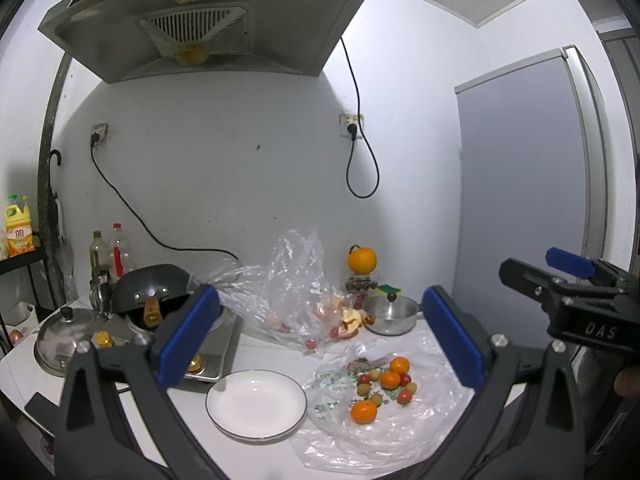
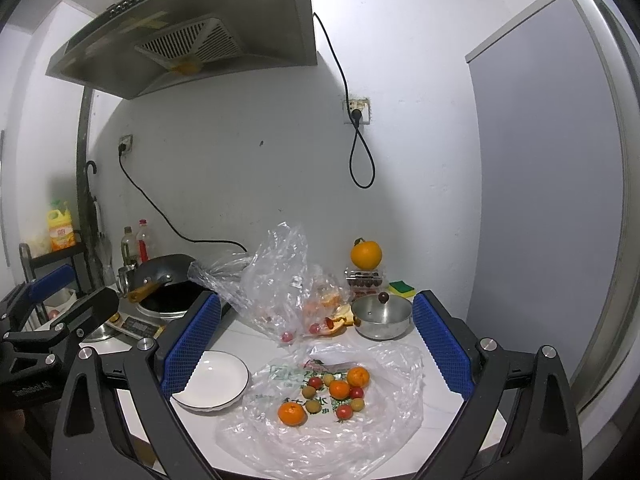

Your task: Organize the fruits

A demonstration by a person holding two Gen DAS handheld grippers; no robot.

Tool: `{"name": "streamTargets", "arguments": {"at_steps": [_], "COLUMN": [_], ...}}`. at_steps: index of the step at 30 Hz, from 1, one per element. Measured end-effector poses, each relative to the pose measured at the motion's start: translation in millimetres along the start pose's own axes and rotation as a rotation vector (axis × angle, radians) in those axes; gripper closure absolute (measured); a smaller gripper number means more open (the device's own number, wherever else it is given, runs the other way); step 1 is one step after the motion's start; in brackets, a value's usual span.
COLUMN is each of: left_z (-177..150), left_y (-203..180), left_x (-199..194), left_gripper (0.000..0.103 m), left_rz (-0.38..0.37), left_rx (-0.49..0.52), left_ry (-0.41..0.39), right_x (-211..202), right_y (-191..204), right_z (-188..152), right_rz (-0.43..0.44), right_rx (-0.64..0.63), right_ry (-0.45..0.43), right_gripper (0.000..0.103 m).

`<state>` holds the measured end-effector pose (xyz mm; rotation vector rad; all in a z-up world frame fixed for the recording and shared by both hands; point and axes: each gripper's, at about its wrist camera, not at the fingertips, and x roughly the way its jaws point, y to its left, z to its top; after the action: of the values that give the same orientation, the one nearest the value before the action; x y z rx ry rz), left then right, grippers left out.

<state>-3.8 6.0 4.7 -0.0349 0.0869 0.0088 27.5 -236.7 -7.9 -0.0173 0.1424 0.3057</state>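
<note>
White counter [image 2: 256, 336]: plate [image 2: 212, 380], bag [image 2: 360, 432], maybe stove [image 1: 224, 344].

My left wrist cam looks forward and down over the table [image 1: 260, 354] from farther left, right wrist cam from the right; both share the plate [image 1: 256, 404], fruit bag [image 2: 320, 412], back wall

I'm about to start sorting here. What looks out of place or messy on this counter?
The fruit lies loose on a flattened plastic bag while the white plate beside it is bare. Orange peel is strewn by the steel pot, and a large orange perches on a clear fruit box.
</note>
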Motion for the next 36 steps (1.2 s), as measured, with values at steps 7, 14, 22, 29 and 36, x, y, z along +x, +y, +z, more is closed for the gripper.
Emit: {"name": "streamTargets", "arguments": {"at_steps": [7,14,22,29,36], "left_z": [0,0,0,-2,-9], "left_y": [0,3,8,10,11], "left_x": [0,0,1,5,28], "left_gripper": [0.0,0.0,0.0,0.0,0.0], "left_rz": [0.0,-0.001,0.008,-0.002,-0.005], "left_rx": [-0.01,-0.017,-0.027,-0.019,-0.009], "left_ry": [0.0,-0.002,-0.004,0.0,0.031], "right_x": [0,0,6,12,30], "right_y": [0,3,6,10,6], "right_z": [-1,0,0,-4,-10], "right_rz": [0.001,-0.005,-0.002,0.001,-0.003], "right_rx": [-0.003,-0.012,-0.017,-0.028,-0.042], "right_ry": [0.006,0.011,0.023,0.041,0.055], "right_gripper": [0.005,0.005,0.005,0.005,0.005]}}
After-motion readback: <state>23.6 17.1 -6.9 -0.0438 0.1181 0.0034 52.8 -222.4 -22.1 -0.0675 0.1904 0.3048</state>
